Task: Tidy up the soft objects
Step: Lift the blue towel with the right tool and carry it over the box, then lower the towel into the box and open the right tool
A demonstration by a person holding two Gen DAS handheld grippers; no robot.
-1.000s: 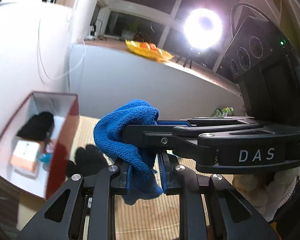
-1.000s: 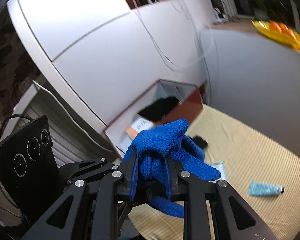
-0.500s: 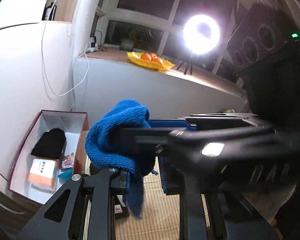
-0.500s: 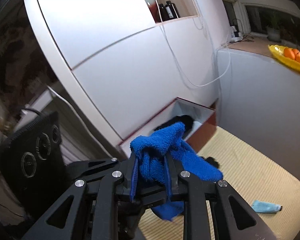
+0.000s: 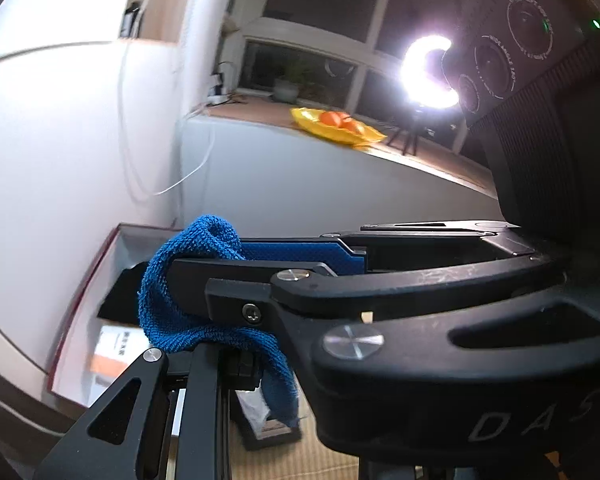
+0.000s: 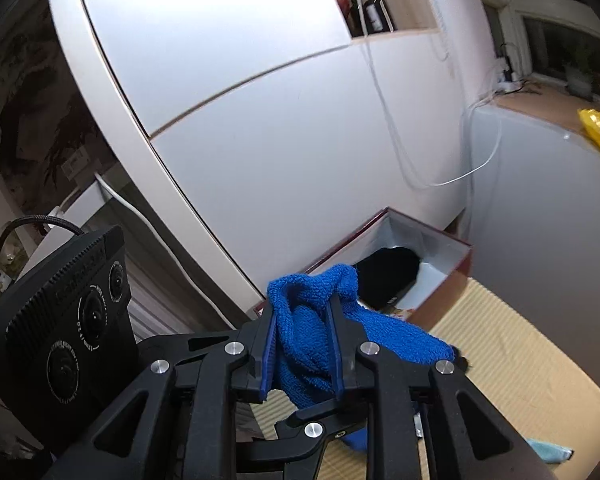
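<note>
A blue terry cloth hangs in the air between both grippers. My right gripper is shut on its bunched top, and in the left wrist view that gripper reaches in from the right. My left gripper is shut on a lower fold, with its second finger hidden behind the right gripper; it also crosses under the cloth. Beyond the cloth stands a dark red box with a white inside, holding a black soft item and an orange-and-white packet.
A white cabinet wall rises right behind the box, with a white cable hanging down it. A striped beige mat carries a pale blue tube. A yellow fruit dish and a ring light stand on the window ledge.
Both grippers have risen and moved toward the box with the cloth still pinched. The box now sits straight behind the cloth, and the black glove on the mat has left the left wrist view.
</note>
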